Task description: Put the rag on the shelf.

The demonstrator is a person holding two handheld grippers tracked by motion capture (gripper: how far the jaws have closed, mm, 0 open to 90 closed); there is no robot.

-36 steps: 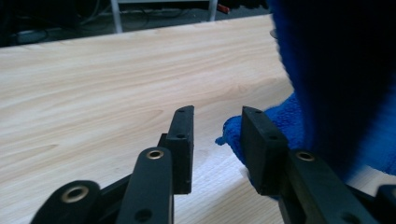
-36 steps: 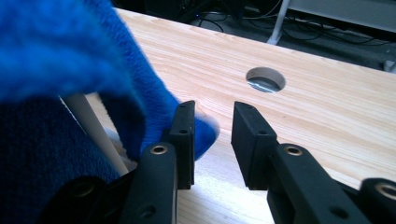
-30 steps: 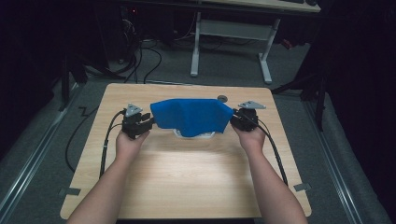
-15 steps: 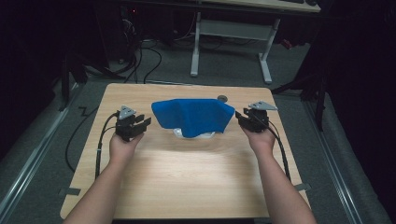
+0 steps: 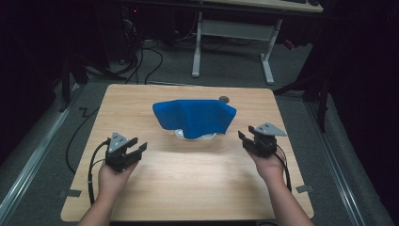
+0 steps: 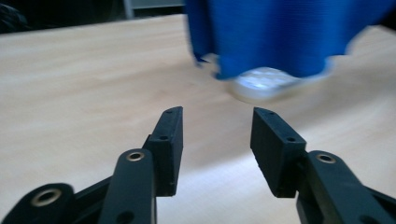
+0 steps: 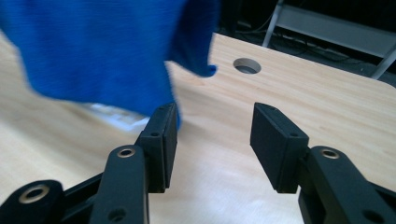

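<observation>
Hovering left gripper (image 5: 134, 147): jaws wide, empty.
Right gripper (image 5: 248, 137): jaws wide, empty.
Blue cloth (image 5: 195, 117): draped over a pale object.
Advice: approach opposite edges evenly.

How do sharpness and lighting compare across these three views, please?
High view: the table is lit with a bright patch at its middle, the room behind is nearly black. Left gripper view: the tongs are sharp, while the blue cloth and the pale object beneath it are smeared. Right gripper view: cloth soft, table hole fairly clear.
</observation>
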